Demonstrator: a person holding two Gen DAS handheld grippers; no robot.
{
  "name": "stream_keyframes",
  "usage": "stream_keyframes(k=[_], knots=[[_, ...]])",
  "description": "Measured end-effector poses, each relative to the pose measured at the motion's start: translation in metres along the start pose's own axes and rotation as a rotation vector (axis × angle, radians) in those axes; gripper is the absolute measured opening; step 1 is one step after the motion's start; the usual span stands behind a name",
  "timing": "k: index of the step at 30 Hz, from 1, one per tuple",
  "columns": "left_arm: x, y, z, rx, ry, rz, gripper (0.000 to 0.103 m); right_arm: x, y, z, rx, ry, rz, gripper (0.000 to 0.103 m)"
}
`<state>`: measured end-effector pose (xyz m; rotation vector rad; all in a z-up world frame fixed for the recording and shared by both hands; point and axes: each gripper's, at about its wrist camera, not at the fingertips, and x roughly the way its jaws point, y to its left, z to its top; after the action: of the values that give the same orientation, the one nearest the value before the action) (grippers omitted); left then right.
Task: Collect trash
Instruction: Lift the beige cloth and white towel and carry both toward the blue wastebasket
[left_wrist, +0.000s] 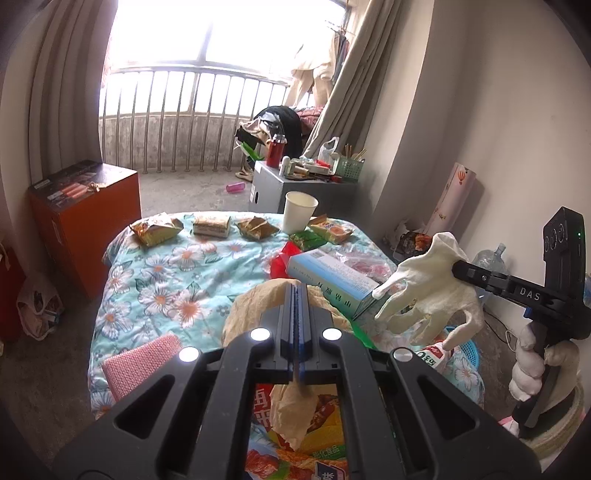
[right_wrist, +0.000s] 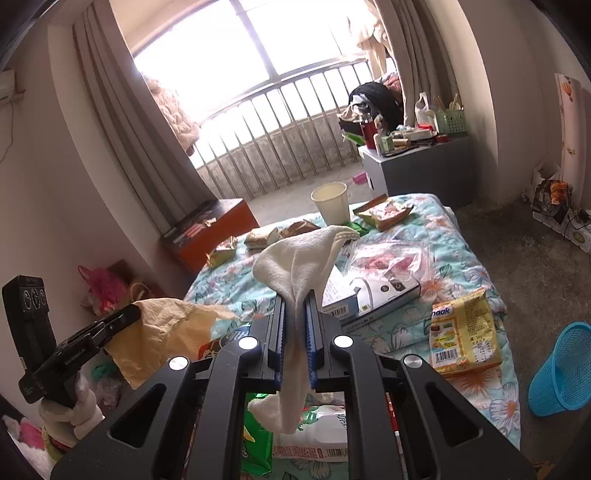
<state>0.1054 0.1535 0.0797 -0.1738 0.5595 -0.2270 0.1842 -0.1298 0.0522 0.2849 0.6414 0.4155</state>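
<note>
My left gripper (left_wrist: 295, 286) is shut on a crumpled tan paper (left_wrist: 251, 310), which bulges out to both sides of the fingers and hangs below them. The right wrist view shows the same gripper (right_wrist: 129, 315) at the left, lifting that paper (right_wrist: 166, 332) above the table. My right gripper (right_wrist: 295, 295) is shut on a white cloth glove (right_wrist: 295, 258); one end stands up past the fingertips and the other dangles under them. From the left wrist view the glove (left_wrist: 432, 291) hangs from the right gripper (left_wrist: 458, 267) over the table's right side.
A floral-cloth table (left_wrist: 155, 280) holds snack wrappers (left_wrist: 157, 229), a paper cup (left_wrist: 300, 210), a long box (left_wrist: 332, 277), a clear plastic bag (right_wrist: 388, 262) and a yellow packet (right_wrist: 463, 339). A blue mesh basket (right_wrist: 561, 369) stands on the floor to the right. An orange box (left_wrist: 85, 218) sits at the left.
</note>
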Motion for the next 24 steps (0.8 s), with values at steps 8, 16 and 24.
stream_keyframes(k=[8, 16, 24], knots=[[-0.023, -0.057, 0.026, 0.098, -0.039, -0.124, 0.000, -0.070, -0.039, -0.004, 0.065, -0.133, -0.063, 0.010], [0.005, -0.149, 0.044, 0.226, 0.053, -0.342, 0.000, -0.138, -0.100, -0.027, 0.202, -0.264, -0.180, 0.010], [0.076, -0.278, 0.038, 0.341, 0.253, -0.538, 0.000, -0.180, -0.181, -0.057, 0.352, -0.330, -0.307, 0.010]])
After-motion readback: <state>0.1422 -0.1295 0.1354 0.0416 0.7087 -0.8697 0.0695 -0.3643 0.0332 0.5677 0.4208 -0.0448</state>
